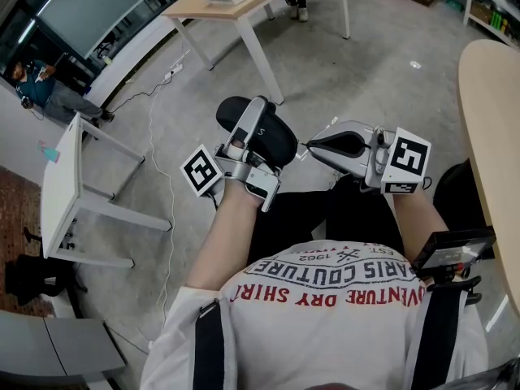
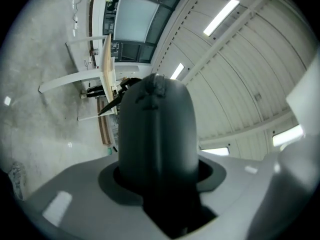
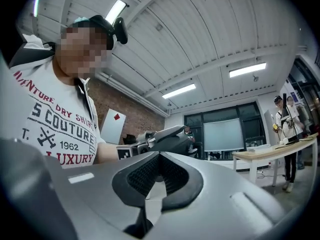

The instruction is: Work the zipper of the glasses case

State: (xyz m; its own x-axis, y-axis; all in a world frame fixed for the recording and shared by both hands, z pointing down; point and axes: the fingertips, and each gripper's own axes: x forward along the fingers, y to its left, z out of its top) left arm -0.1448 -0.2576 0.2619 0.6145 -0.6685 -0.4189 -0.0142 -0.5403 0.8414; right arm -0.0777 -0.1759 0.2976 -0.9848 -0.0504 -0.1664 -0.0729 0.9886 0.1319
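Note:
The black glasses case (image 1: 262, 135) is held in the air in front of my body, above the floor. My left gripper (image 1: 255, 125) is shut on it, one grey finger lying along its top. In the left gripper view the dark rounded case (image 2: 157, 129) fills the middle, standing up between the grey jaws of the left gripper (image 2: 160, 181). My right gripper (image 1: 309, 148) points left with its tip at the case's right edge. In the right gripper view its ribbed pads (image 3: 142, 176) meet at the tip of the right gripper (image 3: 159, 156); no zipper pull shows. The case (image 3: 172, 144) sits just beyond.
A wooden table (image 1: 236, 2) stands ahead and a small white table (image 1: 63, 177) at the left. A curved tabletop (image 1: 487, 120) runs along the right. A cable (image 1: 153, 120) trails over the floor. One person (image 1: 41, 84) sits far left; another (image 3: 287, 129) stands by the wooden table.

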